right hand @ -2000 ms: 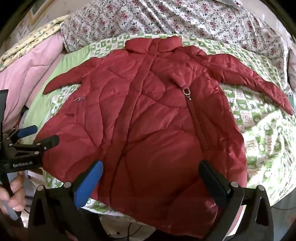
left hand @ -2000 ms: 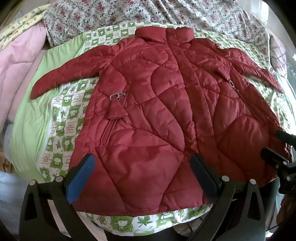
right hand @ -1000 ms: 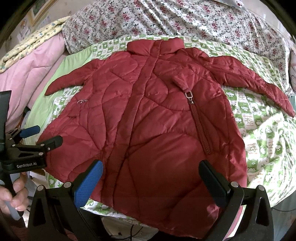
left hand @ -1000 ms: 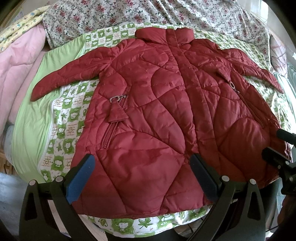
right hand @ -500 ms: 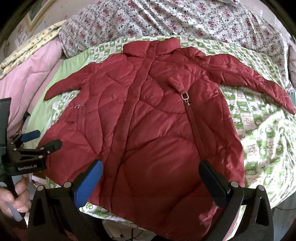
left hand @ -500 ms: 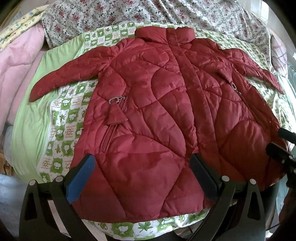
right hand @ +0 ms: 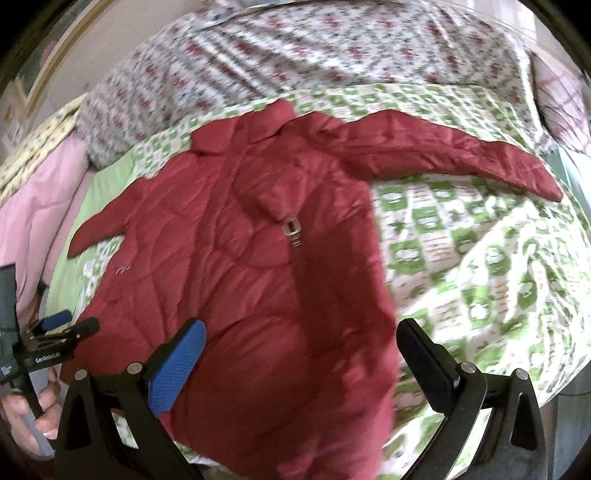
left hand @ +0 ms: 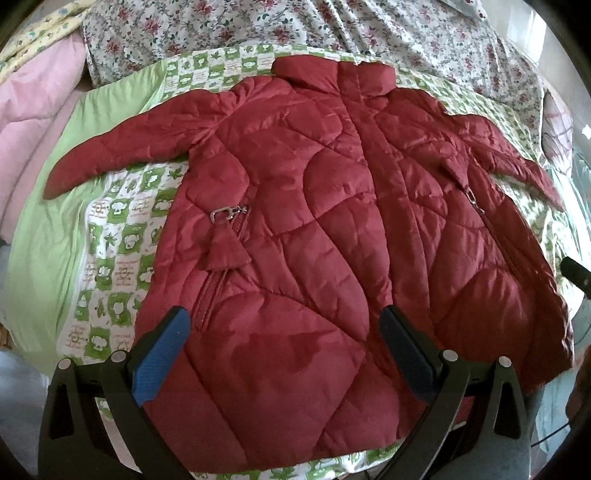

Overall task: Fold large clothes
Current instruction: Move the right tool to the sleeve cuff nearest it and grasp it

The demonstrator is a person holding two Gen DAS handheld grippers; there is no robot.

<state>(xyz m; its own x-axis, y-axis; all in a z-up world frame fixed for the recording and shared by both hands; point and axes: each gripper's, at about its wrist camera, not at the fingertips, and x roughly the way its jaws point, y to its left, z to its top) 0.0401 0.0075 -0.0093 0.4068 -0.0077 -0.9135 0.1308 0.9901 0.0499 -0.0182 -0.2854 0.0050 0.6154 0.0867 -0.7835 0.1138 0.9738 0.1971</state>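
A dark red quilted jacket (left hand: pixel 314 240) lies flat, front up, on a green-and-white patterned sheet (left hand: pixel 114 236), collar far, sleeves spread to both sides. It also shows in the right wrist view (right hand: pixel 258 280), blurred. My left gripper (left hand: pixel 282 332) is open and empty, hovering over the jacket's lower left hem. My right gripper (right hand: pixel 301 345) is open and empty, over the lower right hem. The left gripper's body (right hand: pixel 48 339) shows at the left edge of the right wrist view. The jacket's right sleeve (right hand: pixel 461 155) stretches out to the right.
A floral bedspread (left hand: pixel 332 29) lies behind the jacket. A pink quilt (left hand: pixel 33 103) is piled at the left. A plain green cloth (left hand: pixel 48 229) lies under the patterned sheet on the left. The bed's near edge runs just under the jacket hem.
The right wrist view has swung to the right with motion blur; the jacket now sits left of centre there and more bare sheet shows. The left gripper has barely moved. Both stay open.
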